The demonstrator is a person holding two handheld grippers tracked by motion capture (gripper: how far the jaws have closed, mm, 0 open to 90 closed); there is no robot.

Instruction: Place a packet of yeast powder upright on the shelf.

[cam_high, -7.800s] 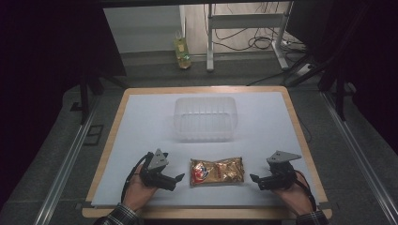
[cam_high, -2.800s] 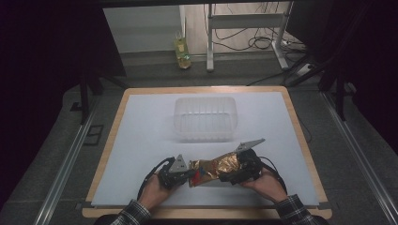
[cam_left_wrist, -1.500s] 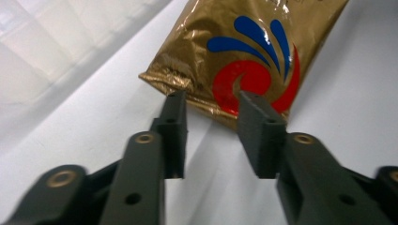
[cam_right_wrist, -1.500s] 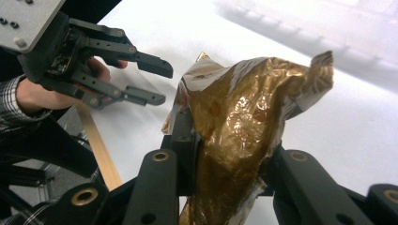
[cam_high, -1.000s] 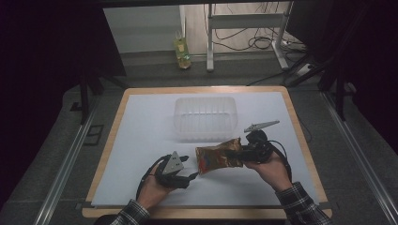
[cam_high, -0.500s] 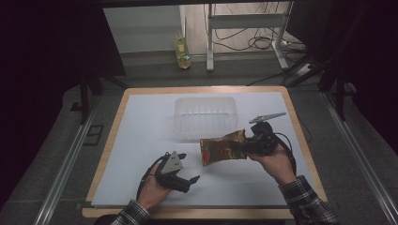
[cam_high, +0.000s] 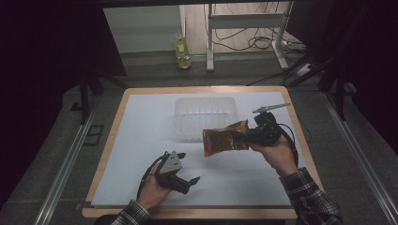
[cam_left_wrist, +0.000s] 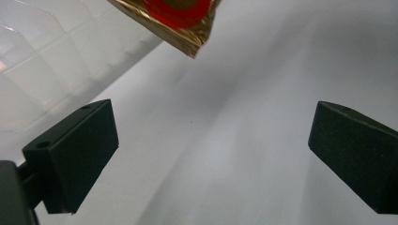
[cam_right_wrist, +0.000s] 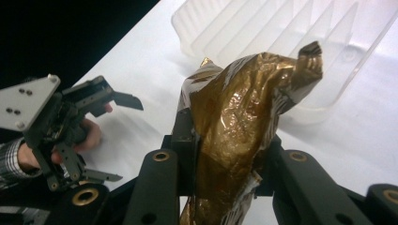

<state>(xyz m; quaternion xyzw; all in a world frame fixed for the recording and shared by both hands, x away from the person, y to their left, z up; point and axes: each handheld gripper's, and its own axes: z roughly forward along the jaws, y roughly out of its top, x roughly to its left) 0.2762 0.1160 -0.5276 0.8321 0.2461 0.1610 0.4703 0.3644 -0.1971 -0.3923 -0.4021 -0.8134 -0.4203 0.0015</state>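
Note:
A crinkled gold foil snack bag (cam_high: 225,138) hangs in the air above the white sheet, just in front of the clear plastic bin (cam_high: 205,114). My right gripper (cam_high: 251,135) is shut on the bag's right end; in the right gripper view the gold foil (cam_right_wrist: 239,126) is pinched between both jaws. My left gripper (cam_high: 190,182) rests low on the table at the front left, open with nothing between its pads (cam_left_wrist: 77,150). A corner of the bag with a red mark (cam_left_wrist: 180,18) shows at the top of the left gripper view.
The table (cam_high: 136,91) has a wooden rim and a white sheet (cam_high: 145,136) over it. The ribbed clear bin (cam_right_wrist: 281,42) stands upright at the back middle. A yellow-green bottle (cam_high: 182,48) stands on the floor beyond the table.
My right gripper has lifted the bag off the table and carried it up and back toward the bin. My left gripper let go of the bag and stays low, open.

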